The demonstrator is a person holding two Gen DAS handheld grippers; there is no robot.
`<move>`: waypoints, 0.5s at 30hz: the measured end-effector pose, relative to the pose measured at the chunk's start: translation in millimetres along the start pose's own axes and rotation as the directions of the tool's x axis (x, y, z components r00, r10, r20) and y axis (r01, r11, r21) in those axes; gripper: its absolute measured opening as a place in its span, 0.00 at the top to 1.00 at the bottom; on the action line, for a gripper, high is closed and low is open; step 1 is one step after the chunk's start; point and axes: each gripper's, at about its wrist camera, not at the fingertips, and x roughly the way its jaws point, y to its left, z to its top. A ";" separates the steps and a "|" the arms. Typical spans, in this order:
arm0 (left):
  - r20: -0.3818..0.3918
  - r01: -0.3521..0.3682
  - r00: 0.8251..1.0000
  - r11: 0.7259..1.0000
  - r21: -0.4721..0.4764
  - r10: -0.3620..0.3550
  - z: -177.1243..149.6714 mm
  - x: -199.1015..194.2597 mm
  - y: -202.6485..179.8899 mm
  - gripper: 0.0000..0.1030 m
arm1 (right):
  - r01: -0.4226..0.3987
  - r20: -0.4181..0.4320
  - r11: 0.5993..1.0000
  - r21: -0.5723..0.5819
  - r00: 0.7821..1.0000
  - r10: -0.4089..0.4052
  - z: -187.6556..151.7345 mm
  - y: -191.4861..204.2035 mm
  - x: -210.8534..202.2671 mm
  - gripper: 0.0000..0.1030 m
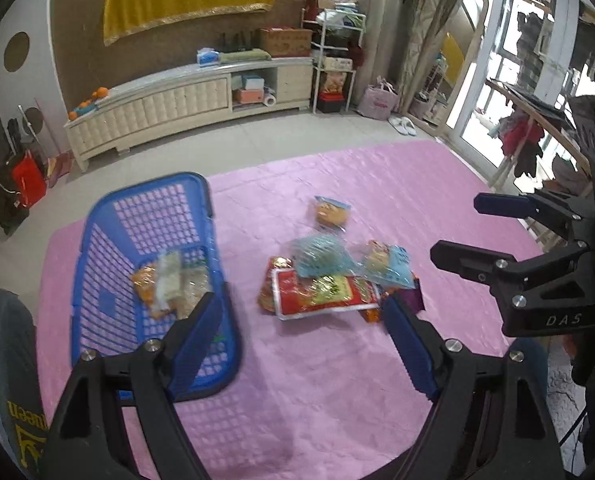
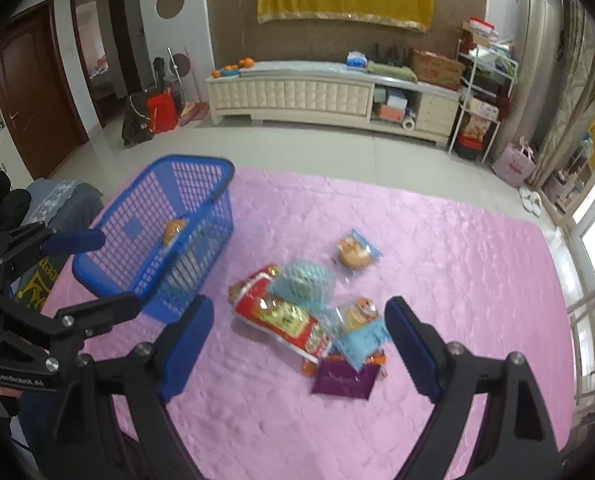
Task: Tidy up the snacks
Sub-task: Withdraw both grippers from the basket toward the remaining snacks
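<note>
Step in hand, as I read it: between picks; some packets already lie in the blue basket [image 1: 97, 264], the rest wait in a loose pile on the pink mat [image 2: 437, 248].

Left gripper [image 1: 297, 344] — jaws spread, nothing between them; it hangs over the mat between basket and pile. Right gripper [image 2: 297, 344] — jaws spread, empty, pointing down at the pile.

Pile: red packet [image 2: 281, 320] lowest, teal net bag [image 2: 303, 280] lying on it, light-blue packet [image 2: 361, 332] and purple sachet [image 2: 343, 380] at its near edge; one bun packet [image 2: 355, 252] sits apart, beyond the pile.

Next move calls for a descent onto one top or outlying item; the purple sachet or the lone bun look least tangled.

Room: mat clear around the pile; the basket's wall stands near the pile's left side; the two grippers are close together, so they could clash.
</note>
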 end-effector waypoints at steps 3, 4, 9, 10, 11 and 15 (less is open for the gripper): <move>-0.018 0.007 1.000 1.000 0.010 -0.007 -4.0 11.0 -14.6 0.21 | -0.014 -0.021 1.000 -0.008 1.000 0.014 -11.0 -8.3 5.8 0.13; -0.024 0.009 1.000 1.000 0.011 -0.008 -3.7 13.6 -17.3 0.21 | -0.021 -0.029 1.000 -0.009 0.999 0.020 -14.6 -11.8 7.7 0.13; -0.063 0.008 0.998 1.000 0.013 -0.007 -6.2 35.9 -30.7 0.21 | -0.052 -0.069 0.999 -0.001 0.996 0.052 -30.2 -30.4 21.9 0.13; -0.067 -0.005 0.998 1.000 0.023 0.006 -7.1 40.2 -33.8 0.21 | -0.058 -0.078 0.998 0.000 0.995 0.058 -32.0 -33.0 25.4 0.13; -0.068 -0.010 0.998 0.999 0.030 0.012 -7.8 43.4 -36.6 0.21 | -0.068 -0.086 0.998 -0.002 0.994 0.068 -34.0 -36.4 29.8 0.13; -0.101 -0.007 0.995 1.000 0.012 0.008 -13.2 63.8 -41.7 0.21 | -0.100 -0.132 0.995 -0.013 0.986 0.097 -42.1 -52.9 51.3 0.13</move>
